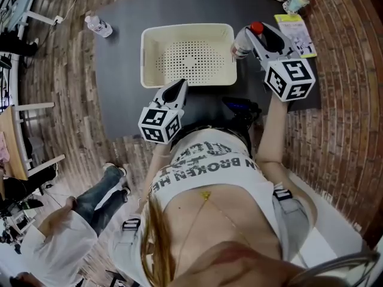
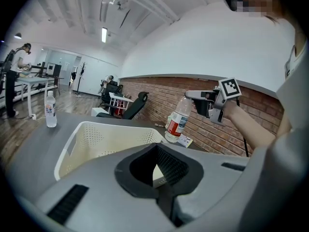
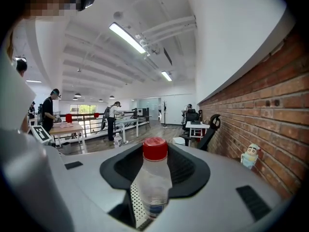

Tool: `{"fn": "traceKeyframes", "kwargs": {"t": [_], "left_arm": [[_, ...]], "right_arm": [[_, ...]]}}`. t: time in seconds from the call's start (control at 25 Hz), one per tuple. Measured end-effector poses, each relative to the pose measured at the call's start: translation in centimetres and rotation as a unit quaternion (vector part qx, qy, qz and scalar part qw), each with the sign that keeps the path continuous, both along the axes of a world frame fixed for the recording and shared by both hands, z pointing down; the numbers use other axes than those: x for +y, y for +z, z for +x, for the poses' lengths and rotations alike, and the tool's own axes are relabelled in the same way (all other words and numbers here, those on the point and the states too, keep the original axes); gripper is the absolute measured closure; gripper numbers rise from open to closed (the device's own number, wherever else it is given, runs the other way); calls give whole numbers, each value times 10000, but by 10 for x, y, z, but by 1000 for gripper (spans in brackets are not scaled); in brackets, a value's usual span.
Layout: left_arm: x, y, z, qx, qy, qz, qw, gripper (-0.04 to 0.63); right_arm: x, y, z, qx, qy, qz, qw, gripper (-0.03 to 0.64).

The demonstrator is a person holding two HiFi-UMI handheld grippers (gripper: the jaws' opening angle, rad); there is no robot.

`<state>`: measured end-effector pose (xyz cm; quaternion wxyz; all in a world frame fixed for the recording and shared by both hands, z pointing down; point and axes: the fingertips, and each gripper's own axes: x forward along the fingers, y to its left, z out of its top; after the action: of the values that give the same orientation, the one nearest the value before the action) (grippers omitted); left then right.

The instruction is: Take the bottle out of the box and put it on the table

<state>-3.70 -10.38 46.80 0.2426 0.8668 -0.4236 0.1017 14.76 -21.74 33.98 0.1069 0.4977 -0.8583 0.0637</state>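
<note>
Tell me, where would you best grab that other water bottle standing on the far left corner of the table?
Probably around its straight body, about mid-height, coming in level from the side. The spare bottle stands upright and alone near the table edge, round and slim, so jaws can close across it; the neck is narrower and likely gives less hold.

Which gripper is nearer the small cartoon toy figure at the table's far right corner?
Right. The right gripper, holding the red-capped clear bottle, is near the toy figure; the left gripper sits farther, by the cream perforated box.
</note>
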Motion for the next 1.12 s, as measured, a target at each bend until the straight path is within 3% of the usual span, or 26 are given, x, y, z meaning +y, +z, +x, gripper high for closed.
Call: {"fn": "traceKeyframes", "kwargs": {"t": [0.48, 1.12], "left_arm": [[0, 2, 10, -48, -64, -46, 10000, 595], [4, 7, 26, -53, -333, -117, 9994, 595]], "right_arm": [[1, 10, 72, 37, 712, -66, 9974, 463], [0, 21, 99, 40, 606, -159, 9980, 463]]}}
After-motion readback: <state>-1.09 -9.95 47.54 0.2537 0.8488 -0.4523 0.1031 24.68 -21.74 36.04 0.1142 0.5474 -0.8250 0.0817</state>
